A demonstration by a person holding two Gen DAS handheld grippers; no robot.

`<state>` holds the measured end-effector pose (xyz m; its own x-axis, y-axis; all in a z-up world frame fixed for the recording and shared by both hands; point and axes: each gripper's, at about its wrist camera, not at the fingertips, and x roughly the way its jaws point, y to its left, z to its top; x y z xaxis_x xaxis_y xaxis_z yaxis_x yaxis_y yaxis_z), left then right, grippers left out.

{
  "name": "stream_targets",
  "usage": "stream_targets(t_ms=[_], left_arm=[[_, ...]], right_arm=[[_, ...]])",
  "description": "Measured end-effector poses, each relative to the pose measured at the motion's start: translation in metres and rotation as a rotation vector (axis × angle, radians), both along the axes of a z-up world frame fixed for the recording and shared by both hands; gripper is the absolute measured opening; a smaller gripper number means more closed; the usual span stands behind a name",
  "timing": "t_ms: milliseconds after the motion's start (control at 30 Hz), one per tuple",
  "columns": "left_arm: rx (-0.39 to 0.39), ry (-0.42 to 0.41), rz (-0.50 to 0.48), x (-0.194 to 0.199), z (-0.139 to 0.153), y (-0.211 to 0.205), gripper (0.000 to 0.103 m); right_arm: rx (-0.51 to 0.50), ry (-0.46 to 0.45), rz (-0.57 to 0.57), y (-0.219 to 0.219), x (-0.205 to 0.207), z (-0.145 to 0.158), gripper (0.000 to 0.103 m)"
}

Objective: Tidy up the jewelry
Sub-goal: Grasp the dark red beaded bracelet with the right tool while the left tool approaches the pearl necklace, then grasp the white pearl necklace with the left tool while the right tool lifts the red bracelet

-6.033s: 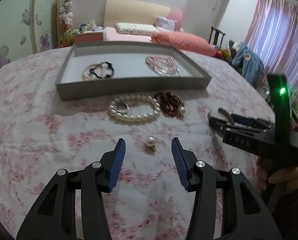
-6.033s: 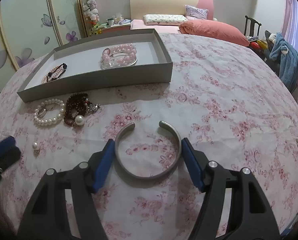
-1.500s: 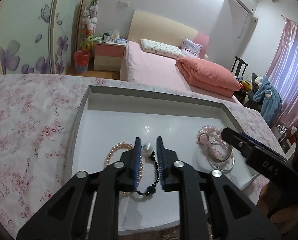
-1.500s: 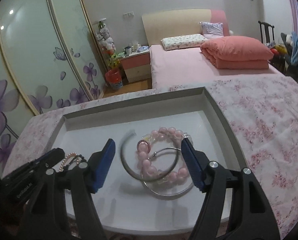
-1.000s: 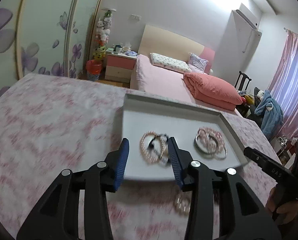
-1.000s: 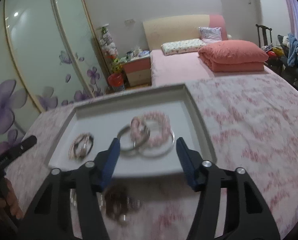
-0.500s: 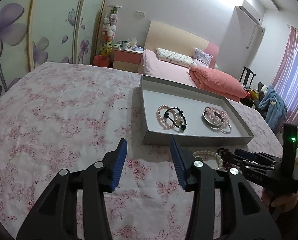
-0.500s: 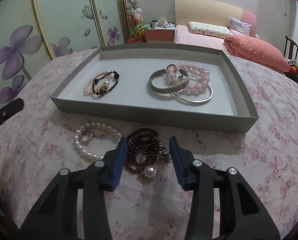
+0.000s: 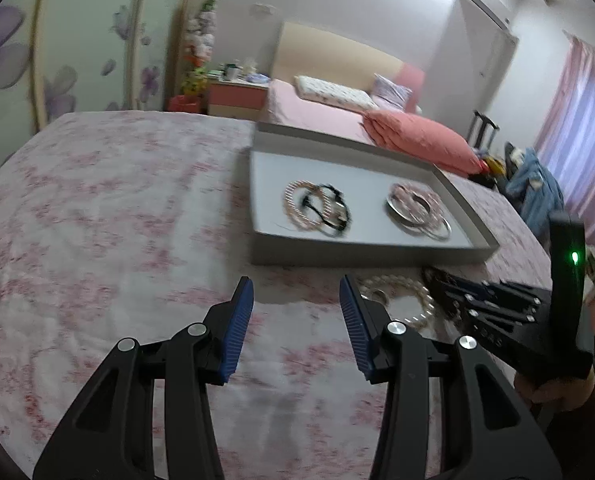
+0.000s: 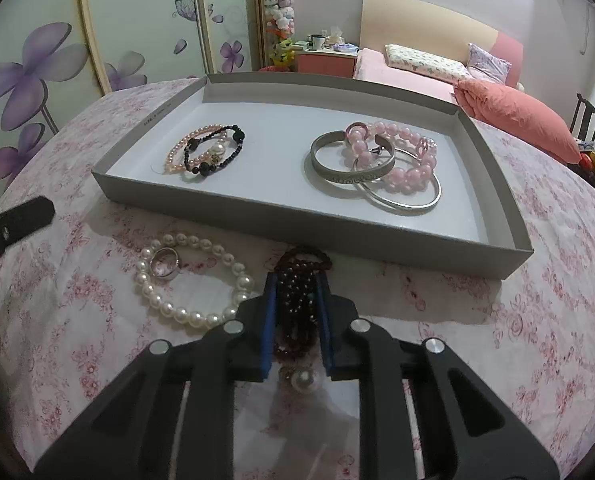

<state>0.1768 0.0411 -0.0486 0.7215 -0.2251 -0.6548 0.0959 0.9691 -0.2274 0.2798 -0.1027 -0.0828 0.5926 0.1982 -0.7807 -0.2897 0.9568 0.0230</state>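
A grey tray point(image 10: 337, 222) on the floral cloth holds a pink and black bead bracelet pile point(image 10: 207, 152) at left and silver bangles with a pink bead bracelet point(image 10: 381, 160) at right. In front of the tray lie a white pearl bracelet point(image 10: 195, 280) with a silver ring point(image 10: 164, 268) inside it. My right gripper point(image 10: 296, 280) is shut on a dark red bead bracelet point(image 10: 299, 296) resting on the cloth, a loose pearl point(image 10: 304, 381) below it. My left gripper point(image 9: 296, 290) is open and empty, left of the pearls point(image 9: 401, 296), short of the tray point(image 9: 361, 254).
The table has a pink floral cloth point(image 9: 97, 220). A bed with a coral duvet point(image 10: 513, 116) stands beyond the table. Wardrobe doors with purple flowers point(image 10: 29, 76) are at the left. The right gripper's body point(image 9: 509, 320) shows at the left view's right side.
Both grippers pulled back from the tray to the cloth in front of it. My right gripper has closed around the dark red bead bracelet. My left gripper stays open.
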Motion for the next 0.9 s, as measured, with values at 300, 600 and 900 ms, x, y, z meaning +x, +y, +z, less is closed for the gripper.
stream_targets(t_ms=[300,600,900], left_arm=[[0.048,0.072,-0.158,0.019,-0.013,-0.06,0.046],[0.137,0.129,-0.149,0.032,-0.03,-0.074,0.046],[0.283,0.119,-0.121,0.024,-0.032,-0.053,0.046]], right_arm=[[0.026,0.008,-0.008,-0.005,0.001,0.0,0.018],[0.063,0.018,-0.011,-0.011,0.001,0.001,0.018],[0.061,0.017,-0.012,-0.012,0.001,0.001,0.018]])
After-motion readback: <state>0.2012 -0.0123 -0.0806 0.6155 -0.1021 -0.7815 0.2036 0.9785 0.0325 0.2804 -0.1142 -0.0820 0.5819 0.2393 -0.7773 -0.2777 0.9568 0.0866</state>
